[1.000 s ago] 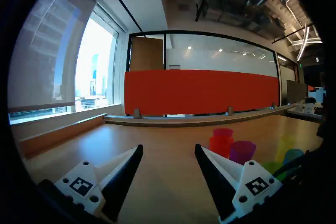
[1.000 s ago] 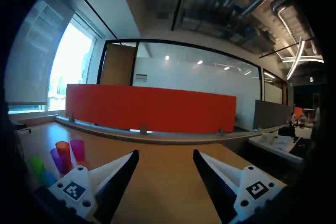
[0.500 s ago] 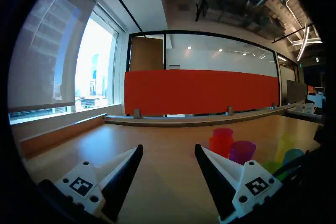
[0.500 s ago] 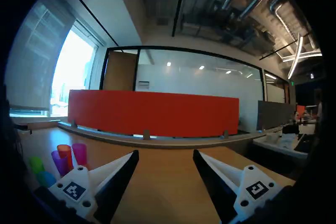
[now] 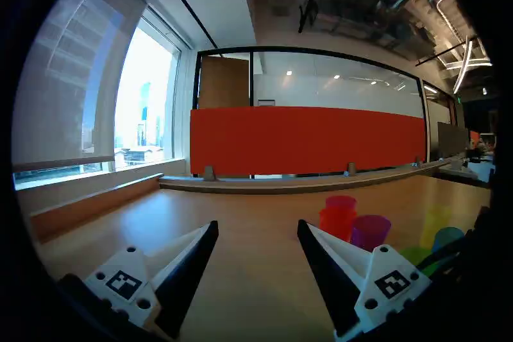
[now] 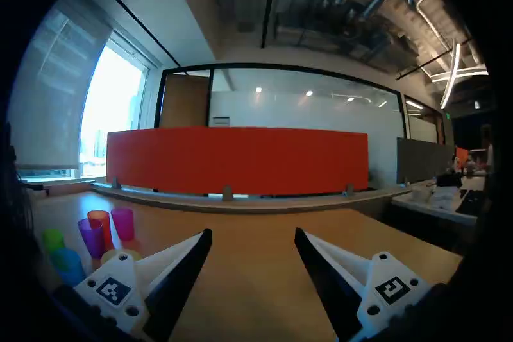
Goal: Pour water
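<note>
Cups (image 6: 91,236), six, cluster on the table (image 6: 255,278); left tool (image 5: 257,222) and right tool (image 6: 252,231) both gape wide.

Open tabletop (image 5: 256,271) ahead — cups (image 5: 340,217) cluster off to one side.

I saw a wooden table (image 5: 256,278) carrying a close cluster of translucent cups: a pink cup (image 5: 340,203), an orange cup (image 5: 332,221) and a purple cup (image 5: 370,230) together, with a yellow cup (image 5: 437,221) and a teal cup (image 5: 447,237) beside them. A green cup (image 6: 53,239), I think, stood at the group's edge.
</note>
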A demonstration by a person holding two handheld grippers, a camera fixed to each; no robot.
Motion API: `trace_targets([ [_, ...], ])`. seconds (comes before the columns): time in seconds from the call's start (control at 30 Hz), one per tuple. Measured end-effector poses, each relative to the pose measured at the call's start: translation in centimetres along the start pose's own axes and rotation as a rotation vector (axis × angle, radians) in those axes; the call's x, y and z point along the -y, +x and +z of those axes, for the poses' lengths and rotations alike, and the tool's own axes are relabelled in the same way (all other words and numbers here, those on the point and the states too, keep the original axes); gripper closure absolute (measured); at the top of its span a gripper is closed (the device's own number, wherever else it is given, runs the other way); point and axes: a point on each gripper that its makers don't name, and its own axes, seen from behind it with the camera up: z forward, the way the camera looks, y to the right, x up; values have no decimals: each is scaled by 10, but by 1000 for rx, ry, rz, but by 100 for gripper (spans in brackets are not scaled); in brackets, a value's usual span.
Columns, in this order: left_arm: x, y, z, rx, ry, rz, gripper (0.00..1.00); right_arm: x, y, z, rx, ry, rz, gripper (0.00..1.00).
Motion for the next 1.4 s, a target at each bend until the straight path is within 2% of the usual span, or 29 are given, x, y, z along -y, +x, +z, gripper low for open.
trace_targets([
  [0.4,-1,0,-1,0,0,0,9,11,-13,8,20,14,27,0],
  [0.77,0,0,-1,0,0,1,9,8,-22,11,45,5,20,0],
  [1.4,0,0,0,0,0,1,9,11,-21,8,40,4,16,0],
])
